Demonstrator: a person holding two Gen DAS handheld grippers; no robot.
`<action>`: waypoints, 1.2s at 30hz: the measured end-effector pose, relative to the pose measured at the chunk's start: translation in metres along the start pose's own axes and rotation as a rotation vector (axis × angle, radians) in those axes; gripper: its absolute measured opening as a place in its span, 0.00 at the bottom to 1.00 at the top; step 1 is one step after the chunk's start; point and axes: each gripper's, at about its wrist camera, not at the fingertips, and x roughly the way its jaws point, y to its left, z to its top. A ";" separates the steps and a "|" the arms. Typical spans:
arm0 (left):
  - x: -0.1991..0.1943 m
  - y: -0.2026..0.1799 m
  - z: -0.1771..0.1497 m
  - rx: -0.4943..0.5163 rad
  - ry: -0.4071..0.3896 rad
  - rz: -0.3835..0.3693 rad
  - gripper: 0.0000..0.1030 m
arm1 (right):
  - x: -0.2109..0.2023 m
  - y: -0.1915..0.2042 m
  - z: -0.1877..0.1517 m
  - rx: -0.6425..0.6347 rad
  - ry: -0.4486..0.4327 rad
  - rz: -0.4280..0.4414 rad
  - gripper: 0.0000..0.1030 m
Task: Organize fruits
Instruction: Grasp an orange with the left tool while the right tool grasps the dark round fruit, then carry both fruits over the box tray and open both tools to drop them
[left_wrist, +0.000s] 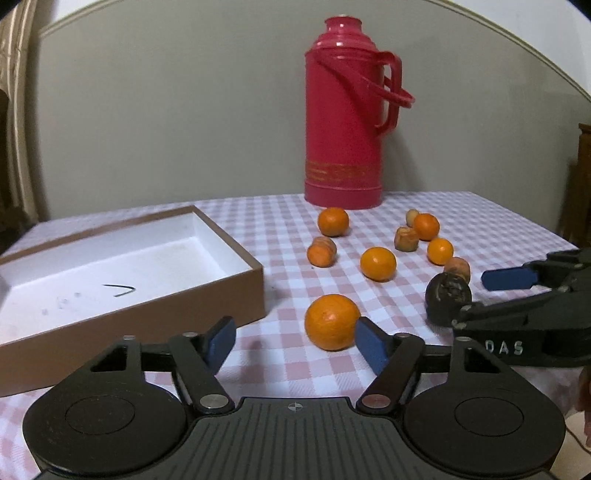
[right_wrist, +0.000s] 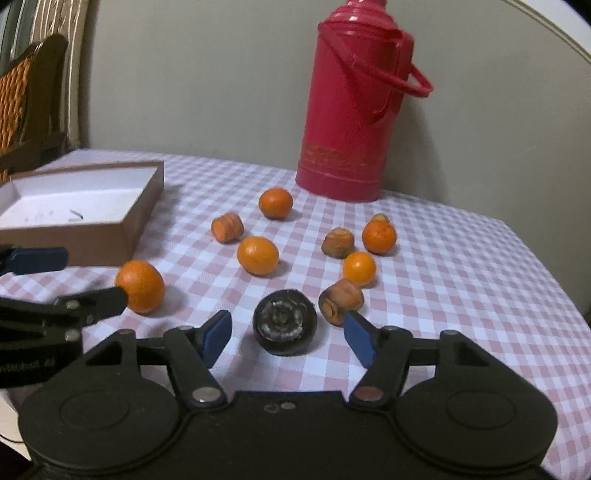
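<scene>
A plain grey-beige wall (left_wrist: 166, 110) with a pale moulded trim line (left_wrist: 122, 22) arching along its top stands right behind the tabletop (right_wrist: 461, 258), which wears a pink-and-white checked cloth. At the far left hangs a striped brown-and-cream curtain (right_wrist: 75, 66), and before it stands a dark wooden chair with a woven orange back (right_wrist: 26, 96). The light is dim, warm and indoor.

Left tongs (left_wrist: 295, 341): matte black plastic body, two round discs near left and right, ribbed centre plate with small crosshair mark, silver pivot rivets on linkage arms, blue pads on fingers (left_wrist: 371, 345). Right tongs (right_wrist: 286, 338): same black build, blue pads, silver and copper-toned rivets; white lettering "DAS" on side, seen from left wrist view.
</scene>
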 end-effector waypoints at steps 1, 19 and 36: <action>0.004 0.000 0.001 -0.008 0.003 -0.008 0.68 | 0.003 -0.001 0.000 -0.001 0.006 0.007 0.54; 0.033 -0.016 0.004 -0.003 0.056 -0.069 0.35 | 0.019 -0.006 0.007 0.027 0.033 0.033 0.32; -0.078 0.074 0.014 -0.049 -0.086 0.096 0.35 | -0.057 0.031 0.025 0.050 -0.165 0.133 0.32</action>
